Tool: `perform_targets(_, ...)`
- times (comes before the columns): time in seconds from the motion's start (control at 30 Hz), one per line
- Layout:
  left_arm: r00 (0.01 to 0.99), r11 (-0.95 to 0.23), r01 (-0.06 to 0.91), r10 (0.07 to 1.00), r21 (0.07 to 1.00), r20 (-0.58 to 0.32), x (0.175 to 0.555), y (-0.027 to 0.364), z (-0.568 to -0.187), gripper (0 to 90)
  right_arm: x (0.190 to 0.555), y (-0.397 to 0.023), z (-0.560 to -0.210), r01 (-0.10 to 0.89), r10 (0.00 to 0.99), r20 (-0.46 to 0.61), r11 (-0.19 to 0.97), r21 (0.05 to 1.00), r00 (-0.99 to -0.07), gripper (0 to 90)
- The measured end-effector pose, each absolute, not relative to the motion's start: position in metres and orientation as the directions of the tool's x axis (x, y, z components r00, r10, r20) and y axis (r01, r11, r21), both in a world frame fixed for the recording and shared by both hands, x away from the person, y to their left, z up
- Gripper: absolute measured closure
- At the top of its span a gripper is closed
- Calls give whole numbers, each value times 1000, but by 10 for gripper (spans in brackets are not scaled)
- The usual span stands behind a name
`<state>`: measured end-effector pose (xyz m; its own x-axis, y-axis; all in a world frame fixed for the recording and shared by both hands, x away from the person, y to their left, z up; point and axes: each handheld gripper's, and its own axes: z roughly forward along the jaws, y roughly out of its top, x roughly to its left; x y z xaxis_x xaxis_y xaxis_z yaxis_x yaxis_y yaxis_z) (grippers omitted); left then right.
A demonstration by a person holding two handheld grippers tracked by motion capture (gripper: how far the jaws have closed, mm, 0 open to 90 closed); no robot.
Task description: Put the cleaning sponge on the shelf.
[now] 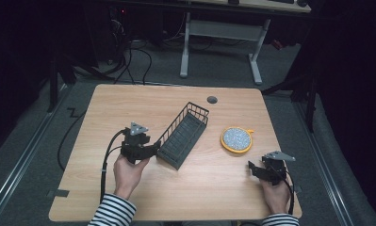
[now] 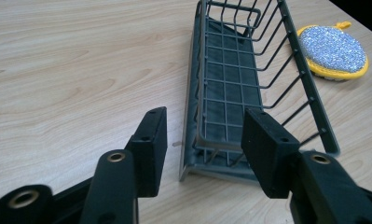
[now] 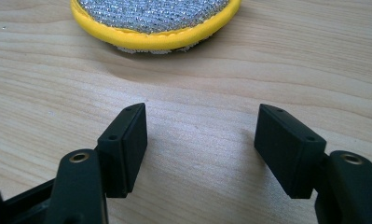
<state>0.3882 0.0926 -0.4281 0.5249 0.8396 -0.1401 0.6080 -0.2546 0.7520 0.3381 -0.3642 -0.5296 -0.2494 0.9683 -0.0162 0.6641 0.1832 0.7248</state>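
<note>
A dark wire basket lies diagonally across the middle of the wooden table. My left gripper sits at the basket's near left end, held by a hand in a striped sleeve. In the left gripper view the jaws of my left gripper stand apart just in front of the near end of the basket, with no pad pressing on it. A round yellow-rimmed scouring pad lies right of the basket. My right gripper rests near the table's front right, open, its jaws bare and pointing toward the scouring pad.
The table has a grey cable grommet near its far edge. Beyond it stand a white desk frame and cables on the dark floor. The scouring pad lies past the basket's right rim in the left gripper view.
</note>
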Motion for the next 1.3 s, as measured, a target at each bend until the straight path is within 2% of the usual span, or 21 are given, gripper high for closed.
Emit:
perform_targets(0.43, 543, -303, 631, 830, 714, -128, 412, 80, -433, 671, 338, -364, -530, 662, 966, -18, 190, 725, -257, 346)
perform_targets(1.07, 566, -350, 637, 818, 687, -108, 426, 76, -434, 853, 338, -364, -530, 662, 966, -18, 190, 725, -257, 346)
perform_targets(1.3, 581, -371, 633, 808, 680, -100, 435, 78, -433, 857, 338, -364, -530, 662, 966, -18, 190, 725, -257, 346)
